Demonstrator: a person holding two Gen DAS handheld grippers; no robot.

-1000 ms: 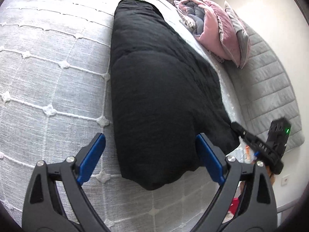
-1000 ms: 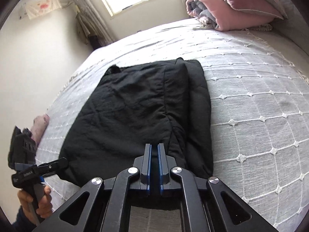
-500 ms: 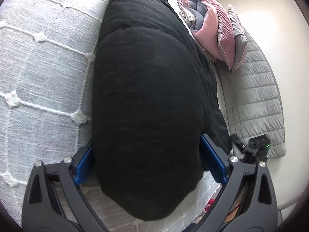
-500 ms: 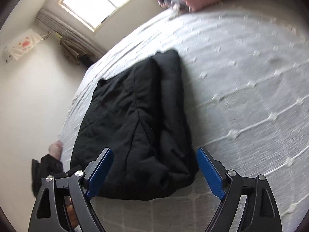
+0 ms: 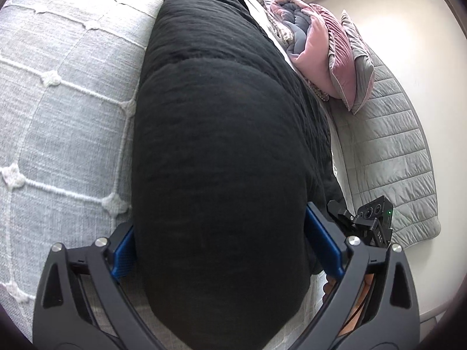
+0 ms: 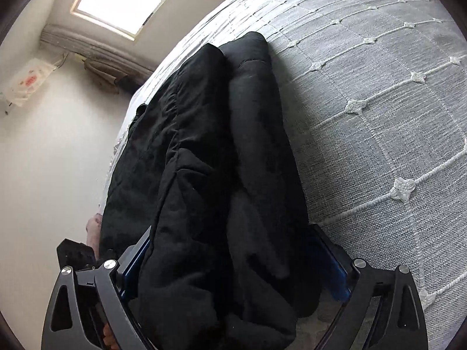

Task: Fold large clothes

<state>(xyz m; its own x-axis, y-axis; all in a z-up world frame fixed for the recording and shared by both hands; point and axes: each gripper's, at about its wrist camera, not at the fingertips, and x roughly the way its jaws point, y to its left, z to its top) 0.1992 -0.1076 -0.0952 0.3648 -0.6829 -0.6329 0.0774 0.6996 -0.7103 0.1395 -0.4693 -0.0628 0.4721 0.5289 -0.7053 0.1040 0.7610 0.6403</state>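
From my left wrist camera, my left hand-held gripper (image 5: 221, 250) stands wide open, one blue finger (image 5: 124, 252) on each side of the near end of the black garment (image 5: 221, 134); the pads sit beside the cloth and I cannot tell whether they touch it. The garment lies lengthwise on the bed (image 5: 58, 116), running away from me toward a pile of pink and grey pillows (image 5: 321, 52). To the left of it the quilted grey bedspread is bare and wide. To the right the mattress edge is close, with a grey quilted mat (image 5: 394, 169) beyond it. My right hand-held gripper (image 5: 367, 224) shows just past my right finger, near the garment's other near corner.

From my right wrist camera, that gripper (image 6: 233, 265) is also spread wide, straddling the near end of the garment (image 6: 221, 175) without pinching it. The bedspread (image 6: 379, 102) stretches open to the right. To the left the garment reaches nearly to the bed's edge, with the pale wall (image 6: 52, 160) beyond and a window (image 6: 125, 0) above.

The garment looks thick and puffy, folded into a long narrow bundle; a rolled sleeve-like ridge lies along its right side, and the cloth bunches in creases between my fingers.
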